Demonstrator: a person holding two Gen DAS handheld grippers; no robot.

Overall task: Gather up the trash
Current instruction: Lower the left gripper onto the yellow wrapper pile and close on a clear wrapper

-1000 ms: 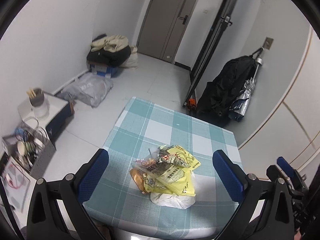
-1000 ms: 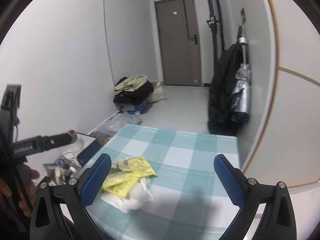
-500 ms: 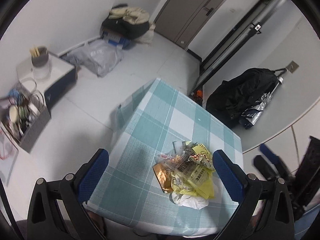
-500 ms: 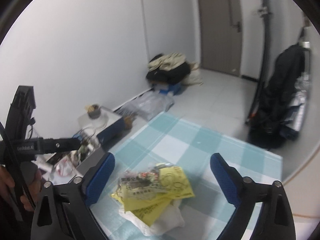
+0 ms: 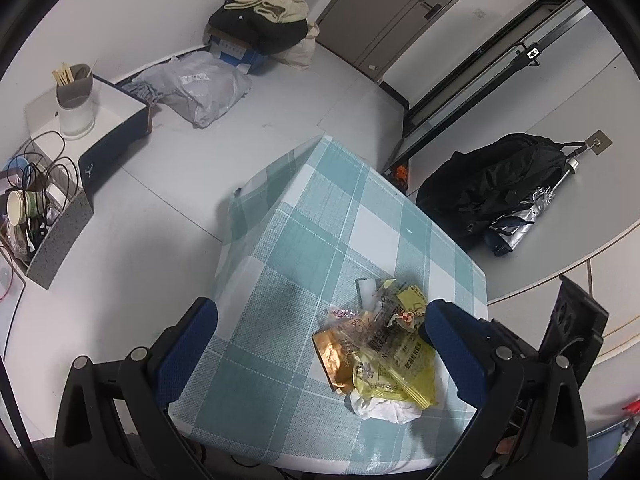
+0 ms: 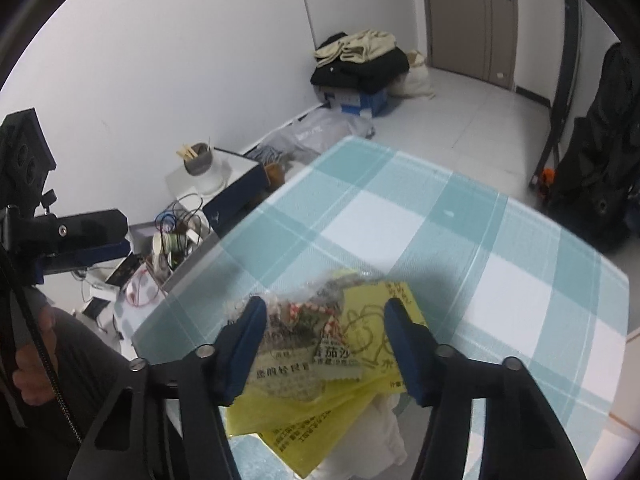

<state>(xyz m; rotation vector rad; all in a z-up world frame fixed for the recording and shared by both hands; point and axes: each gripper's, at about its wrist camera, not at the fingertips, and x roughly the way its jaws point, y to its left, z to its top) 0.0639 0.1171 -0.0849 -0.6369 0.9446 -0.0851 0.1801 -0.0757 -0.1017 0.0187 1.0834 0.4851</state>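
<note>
A pile of trash (image 5: 380, 356) lies on the teal checked table (image 5: 304, 240): yellow wrappers, a gold foil packet, clear plastic and crumpled white paper. My left gripper (image 5: 320, 328) is open above the table's near edge, with the pile by its right finger (image 5: 452, 344). In the right wrist view the pile (image 6: 320, 344) sits between the fingers of my right gripper (image 6: 324, 324), which is half closed around it without visibly clamping it. The left gripper's body (image 6: 64, 236) shows at the left there.
On the floor left of the table stand a grey bin of cups and cables (image 5: 44, 216), a white box with a cup holder (image 5: 76, 100), a grey plastic bag (image 5: 196, 80) and a heap of clothes (image 5: 260, 20). A black bag (image 5: 492, 184) leans on the right wall.
My right gripper has come down over the trash pile and its fingers have narrowed around it. The left gripper has tilted down and shifted left, so the pile sits near its right finger.
</note>
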